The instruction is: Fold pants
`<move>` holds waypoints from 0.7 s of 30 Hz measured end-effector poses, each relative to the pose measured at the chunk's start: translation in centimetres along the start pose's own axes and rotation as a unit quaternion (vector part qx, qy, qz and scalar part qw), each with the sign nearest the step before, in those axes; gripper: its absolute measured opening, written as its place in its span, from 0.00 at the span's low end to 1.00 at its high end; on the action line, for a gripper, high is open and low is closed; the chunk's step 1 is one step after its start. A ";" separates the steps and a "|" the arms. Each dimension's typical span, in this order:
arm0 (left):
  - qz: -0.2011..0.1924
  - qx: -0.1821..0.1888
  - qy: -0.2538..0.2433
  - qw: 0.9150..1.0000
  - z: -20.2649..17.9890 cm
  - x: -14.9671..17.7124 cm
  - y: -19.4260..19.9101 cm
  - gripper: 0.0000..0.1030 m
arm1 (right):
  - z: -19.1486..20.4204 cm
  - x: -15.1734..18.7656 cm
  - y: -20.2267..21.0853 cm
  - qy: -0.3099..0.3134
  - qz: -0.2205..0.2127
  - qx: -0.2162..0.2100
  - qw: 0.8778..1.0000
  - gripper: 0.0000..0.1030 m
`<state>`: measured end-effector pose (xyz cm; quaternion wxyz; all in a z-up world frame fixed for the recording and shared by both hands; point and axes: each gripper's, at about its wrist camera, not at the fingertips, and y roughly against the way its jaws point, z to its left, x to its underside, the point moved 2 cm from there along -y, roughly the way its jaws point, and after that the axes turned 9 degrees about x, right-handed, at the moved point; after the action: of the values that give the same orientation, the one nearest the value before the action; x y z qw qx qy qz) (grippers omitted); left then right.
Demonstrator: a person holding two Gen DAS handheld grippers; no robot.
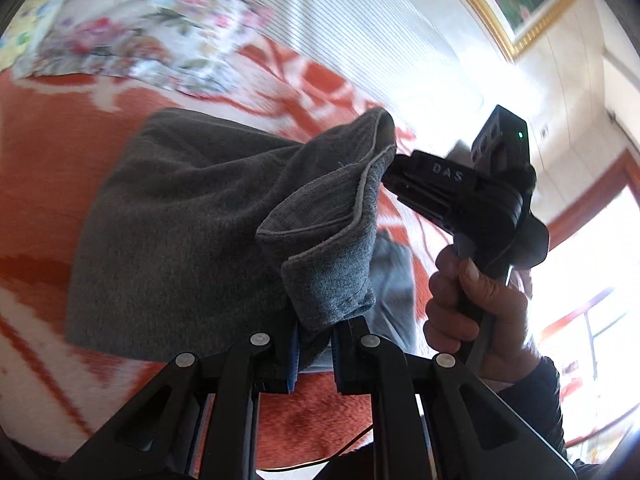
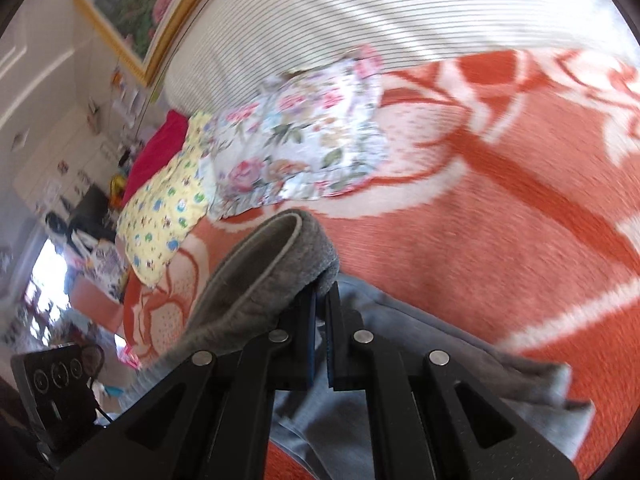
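The grey pants (image 1: pixel 180 232) are lifted off an orange-and-white patterned blanket (image 1: pixel 60 152) that covers the bed, held at one edge by both grippers. The left gripper (image 1: pixel 314 344) is clamped on a thick bunch of the hem or waistband edge, its jaws kept slightly apart by the cloth between the pads. The right gripper (image 2: pixel 320 312), seen from the left wrist view with a hand (image 1: pixel 476 304) around its handle, is closed tight on the same edge further along; in its own view the grey band curls up and over its left finger. Between the two grips the edge sags in a loose loop, so the cloth is not pulled taut. Part of the garment trails below the grippers onto the blanket, and a lighter grey-blue layer shows beneath, which may be the inside of the fabric or a second layer; this cannot be settled. Both views are blurred. Judgement: the fold is under way but not complete. The garment appears at least doubled, and the held edge looks ready to be carried over the rest; laying it down, aligning edges and smoothing remain. A floral cloth (image 2: pixel 304 136) and a yellow printed cloth (image 2: pixel 164 216) lie further up the bed, well apart from the work.
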<state>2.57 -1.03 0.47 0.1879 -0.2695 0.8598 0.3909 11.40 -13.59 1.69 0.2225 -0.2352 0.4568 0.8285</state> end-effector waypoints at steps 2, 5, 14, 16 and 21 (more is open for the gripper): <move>0.013 0.000 -0.013 1.000 -1.1 0.4 -1.4 0.11 | -1.5 0.3 0.8 -0.011 -0.005 0.005 1.000 0.05; 0.034 -0.002 -0.028 0.999 -2.3 1.0 -3.5 0.11 | -3.8 0.8 1.7 -0.029 -0.010 0.010 0.999 0.05; 0.069 -0.018 -0.062 0.996 -4.3 2.2 -7.5 0.12 | -8.5 1.9 2.0 -0.072 -0.012 0.015 0.997 0.05; 0.072 -0.022 -0.068 0.995 -4.5 1.8 -8.3 0.11 | -9.1 2.1 2.2 -0.079 -0.016 0.014 0.997 0.05; 0.076 -0.024 -0.088 0.993 -5.4 1.9 -8.7 0.12 | -10.2 2.2 3.7 -0.093 -0.036 0.013 0.995 0.05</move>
<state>5.75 -10.63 -2.14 0.2258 -0.1723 0.8485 0.4465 9.38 -23.89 -2.03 0.2965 -0.1709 0.4363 0.8322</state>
